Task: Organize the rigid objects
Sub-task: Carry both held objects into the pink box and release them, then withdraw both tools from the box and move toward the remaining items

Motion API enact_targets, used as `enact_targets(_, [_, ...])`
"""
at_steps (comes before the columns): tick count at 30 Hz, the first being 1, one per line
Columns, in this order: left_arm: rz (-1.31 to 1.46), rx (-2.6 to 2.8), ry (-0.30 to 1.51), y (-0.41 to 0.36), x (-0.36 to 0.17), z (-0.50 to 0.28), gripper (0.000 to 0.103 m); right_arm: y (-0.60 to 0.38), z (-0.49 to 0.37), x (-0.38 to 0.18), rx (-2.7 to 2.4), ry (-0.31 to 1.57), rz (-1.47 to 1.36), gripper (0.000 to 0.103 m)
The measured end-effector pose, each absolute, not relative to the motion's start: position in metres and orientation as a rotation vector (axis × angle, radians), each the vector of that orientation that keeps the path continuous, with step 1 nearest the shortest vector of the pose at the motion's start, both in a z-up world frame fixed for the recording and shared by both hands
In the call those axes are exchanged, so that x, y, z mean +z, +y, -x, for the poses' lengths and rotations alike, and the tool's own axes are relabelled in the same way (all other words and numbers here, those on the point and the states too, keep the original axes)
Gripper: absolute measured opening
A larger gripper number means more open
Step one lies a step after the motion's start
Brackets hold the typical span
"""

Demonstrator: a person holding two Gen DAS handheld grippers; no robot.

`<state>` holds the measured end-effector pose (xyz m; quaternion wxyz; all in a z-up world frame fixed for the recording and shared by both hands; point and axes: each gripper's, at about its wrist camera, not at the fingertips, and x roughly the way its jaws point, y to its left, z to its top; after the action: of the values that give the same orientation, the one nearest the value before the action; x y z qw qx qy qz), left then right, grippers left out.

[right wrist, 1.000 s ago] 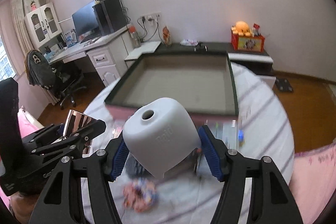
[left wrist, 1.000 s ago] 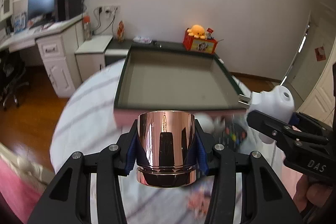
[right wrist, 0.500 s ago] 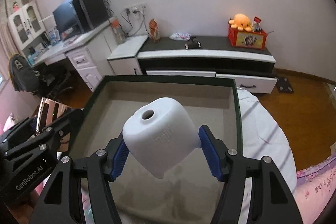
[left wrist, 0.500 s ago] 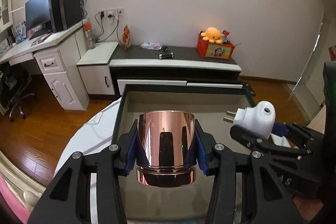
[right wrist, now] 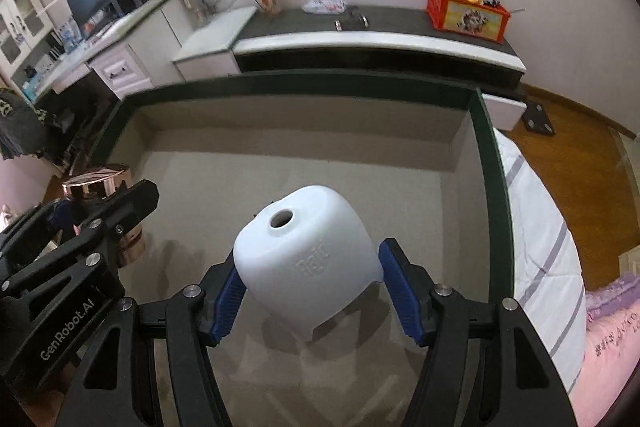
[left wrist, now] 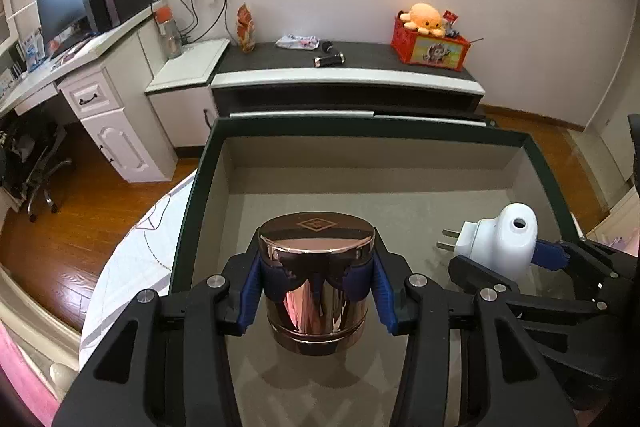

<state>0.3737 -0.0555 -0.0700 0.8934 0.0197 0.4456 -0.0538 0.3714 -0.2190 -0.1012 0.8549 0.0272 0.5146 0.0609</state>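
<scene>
Left wrist view: green-rimmed tray (left wrist: 192, 187) before a low cabinet (left wrist: 348, 79).

hand-held gripper (left wrist: 316, 291) | black frame | blue ribbed pads | silver screws | "GenRobot.AI" lettering

The tray (left wrist: 192, 187) fills the middle of the frame, with the left hand-held gripper (left wrist: 316, 291) holding the cup (left wrist: 316, 287) over its lower centre. At the right edge the right hand-held gripper (left wrist: 504, 267) holds the plug-in device (left wrist: 508, 243) over the tray's right side. Behind the tray, across the upper frame, stands the low cabinet (left wrist: 348, 83), with the desk (left wrist: 92, 75) at upper left.
</scene>
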Motion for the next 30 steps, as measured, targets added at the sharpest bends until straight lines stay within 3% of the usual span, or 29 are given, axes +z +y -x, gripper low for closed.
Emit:
enact_targets(2, [-0.063,-0.096,0.924,-0.056,-0.069,-0.372,0.05,-0.217,-0.372,-0.101,0.122,1.093,-0.054,0.067])
enact_targets(5, [-0.113,-0.022,0.908,-0.052,-0.064,-0.371,0.072,-0.215,-0.369,-0.097,0.117,1.089,-0.045,0.069])
enact_targets(7, [-0.11,0.004,0.893,-0.044,-0.057,-0.368,0.079,-0.215,-0.364,-0.091,0.128,1.068,-0.059,0.074])
enact_targets(9, [-0.075,0.027,0.922,-0.033,-0.051,-0.366,0.093,-0.218,-0.358,-0.081,0.088,1.026,-0.046,0.084])
enact_targets(10, [-0.062,0.023,0.947,-0.03,-0.048,-0.365,0.095,-0.219,-0.355,-0.077,0.088,1.011,-0.057,0.084])
enact_targets(30, [-0.002,-0.052,0.688,-0.011,0.036,-0.168,0.103,-0.217,-0.182,-0.003,0.089,0.737,-0.114,0.084])
